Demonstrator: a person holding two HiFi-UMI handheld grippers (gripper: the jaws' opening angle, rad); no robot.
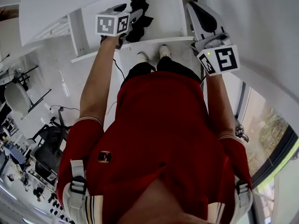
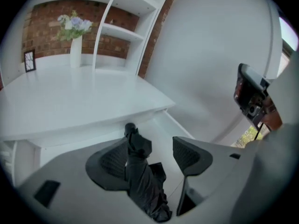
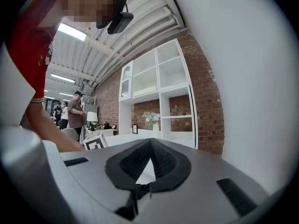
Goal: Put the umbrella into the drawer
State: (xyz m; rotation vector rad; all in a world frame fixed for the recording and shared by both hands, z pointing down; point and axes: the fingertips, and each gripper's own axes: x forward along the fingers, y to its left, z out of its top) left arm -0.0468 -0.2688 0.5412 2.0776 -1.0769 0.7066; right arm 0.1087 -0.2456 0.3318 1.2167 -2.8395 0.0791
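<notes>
The black folded umbrella (image 1: 141, 17) lies in the open white drawer (image 1: 166, 13) under the white desk (image 1: 60, 3). My left gripper (image 1: 128, 13) hangs above it and points down at it. In the left gripper view the umbrella (image 2: 140, 181) shows below and between the wide-apart pads, and my left gripper (image 2: 152, 153) is open, holding nothing. My right gripper (image 1: 198, 10) is off to the right near the white wall, clear of the drawer. In the right gripper view it points level, and my right gripper (image 3: 150, 143) is shut, with its pads together and nothing in them.
A vase of flowers (image 2: 74, 36) and a small picture frame (image 2: 29, 59) stand at the back of the desk, beside white shelves (image 2: 126, 27) on a brick wall. The person's feet (image 1: 152, 55) stand at the drawer front. Office chairs (image 1: 18, 97) are to the left.
</notes>
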